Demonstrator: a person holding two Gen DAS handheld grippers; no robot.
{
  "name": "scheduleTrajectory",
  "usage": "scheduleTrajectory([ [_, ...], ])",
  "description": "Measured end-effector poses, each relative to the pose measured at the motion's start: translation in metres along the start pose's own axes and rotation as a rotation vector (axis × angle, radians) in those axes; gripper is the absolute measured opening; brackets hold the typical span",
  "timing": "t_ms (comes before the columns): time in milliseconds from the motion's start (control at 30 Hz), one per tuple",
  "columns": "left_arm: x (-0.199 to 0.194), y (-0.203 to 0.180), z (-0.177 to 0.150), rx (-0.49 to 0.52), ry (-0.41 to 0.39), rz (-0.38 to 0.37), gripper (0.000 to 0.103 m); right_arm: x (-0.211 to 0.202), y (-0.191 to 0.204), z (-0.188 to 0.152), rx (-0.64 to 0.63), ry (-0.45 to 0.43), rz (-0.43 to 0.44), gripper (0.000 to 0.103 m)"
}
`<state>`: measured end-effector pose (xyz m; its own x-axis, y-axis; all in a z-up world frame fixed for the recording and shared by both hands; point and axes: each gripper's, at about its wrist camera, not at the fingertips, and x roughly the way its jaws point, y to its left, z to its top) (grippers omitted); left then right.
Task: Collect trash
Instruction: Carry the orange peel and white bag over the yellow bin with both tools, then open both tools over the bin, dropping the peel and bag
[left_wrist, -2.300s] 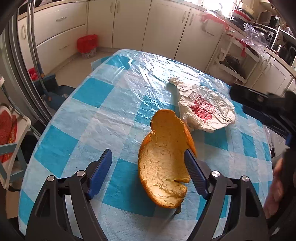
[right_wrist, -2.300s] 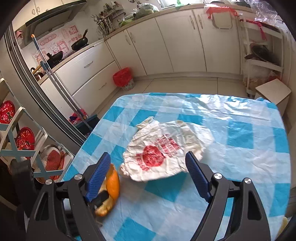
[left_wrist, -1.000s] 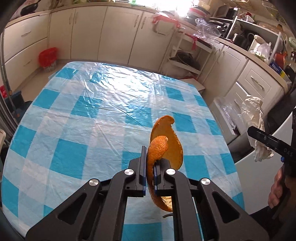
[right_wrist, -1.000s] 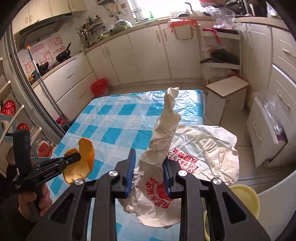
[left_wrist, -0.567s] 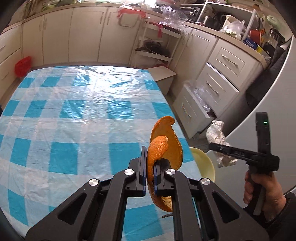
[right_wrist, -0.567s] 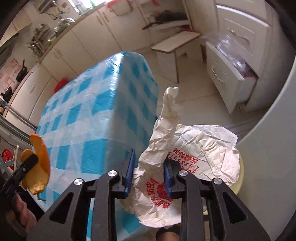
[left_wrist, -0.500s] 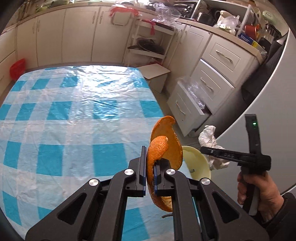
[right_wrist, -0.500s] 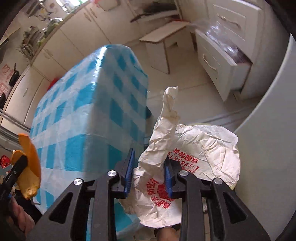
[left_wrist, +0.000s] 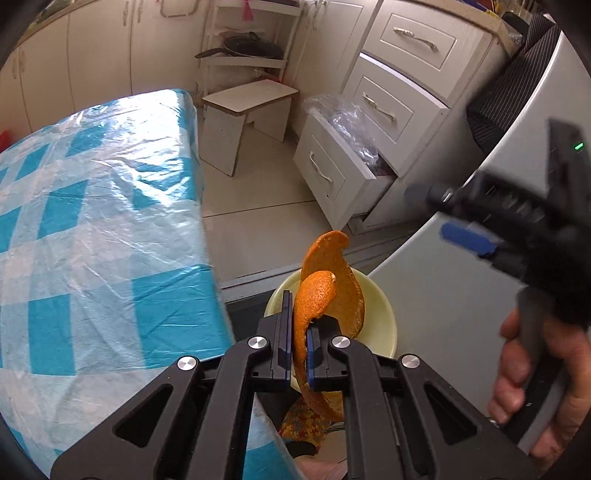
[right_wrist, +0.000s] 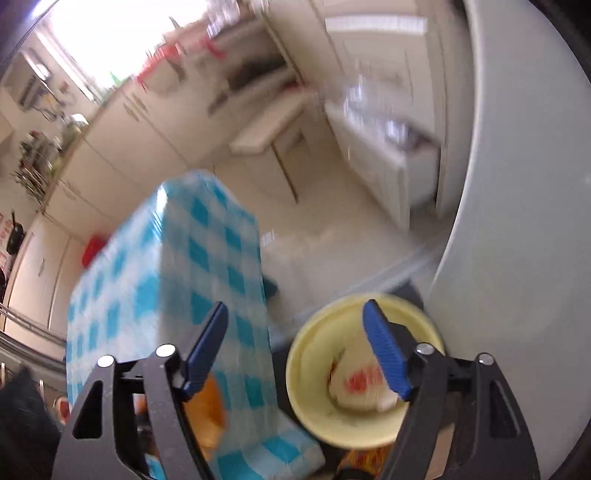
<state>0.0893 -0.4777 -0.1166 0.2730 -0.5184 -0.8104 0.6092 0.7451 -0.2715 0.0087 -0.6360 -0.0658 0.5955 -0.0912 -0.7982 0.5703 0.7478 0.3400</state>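
- Cream kitchen cabinets line the walls, and a table under a blue-and-white checked tablecloth (left_wrist: 92, 221) fills the left of your left wrist view; a low white stool (left_wrist: 247, 107) stands on the floor past its far corner.
- Beside the stool, the bottom drawer (left_wrist: 332, 166) of a white drawer unit is pulled out, with crumpled clear plastic in it.
- Your left gripper (left_wrist: 295, 332) is clamped tight on a curled orange peel (left_wrist: 328, 288), which rises between the blue pads and hangs below them.
- You hold that peel off the table's near corner, directly in front of the pale yellow bin (left_wrist: 384, 317) on the floor, which sits next to a grey-white curved surface.
- Your right gripper (right_wrist: 295, 347) has its blue pads spread wide with nothing between them; its picture is motion-blurred.
- Below its right finger (right_wrist: 384, 350), the yellow bin's rim (right_wrist: 295, 365) shows, and a crumpled white wrapper with red print (right_wrist: 358, 387) lies inside the bin.
- From the left wrist view, your right hand (left_wrist: 535, 373) grips the right tool's handle at the far right, blurred.
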Motion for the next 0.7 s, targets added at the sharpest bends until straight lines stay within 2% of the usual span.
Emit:
scheduleTrajectory([
  [67, 0.017, -0.014, 0.001, 0.017, 0.033, 0.003, 0.006, -0.026, 0.001, 0.007, -0.006, -0.123, 0.017, 0.082],
  [133, 0.029, -0.025, 0.001, 0.025, 0.056, 0.012, 0.008, -0.042, -0.001, 0.012, 0.000, -0.197, 0.031, 0.085],
  [233, 0.039, -0.041, 0.002, 0.046, 0.074, 0.023, 0.017, -0.048, -0.005, 0.020, 0.010, -0.231, 0.028, 0.085],
  [300, 0.037, -0.048, 0.004, 0.058, 0.059, 0.031, 0.032, -0.049, -0.005, 0.022, 0.007, -0.241, 0.026, 0.085],
  [367, 0.027, -0.052, 0.004, 0.072, 0.029, 0.052, 0.045, -0.053, -0.006, 0.021, -0.007, -0.259, 0.017, 0.085],
  [533, -0.007, -0.047, 0.007, 0.076, -0.024, 0.069, 0.056, -0.075, 0.002, 0.014, -0.045, -0.329, -0.011, 0.089],
  [700, -0.064, -0.033, -0.005, 0.109, -0.114, 0.132, 0.075, -0.104, 0.013, -0.007, -0.078, -0.420, -0.052, 0.094],
])
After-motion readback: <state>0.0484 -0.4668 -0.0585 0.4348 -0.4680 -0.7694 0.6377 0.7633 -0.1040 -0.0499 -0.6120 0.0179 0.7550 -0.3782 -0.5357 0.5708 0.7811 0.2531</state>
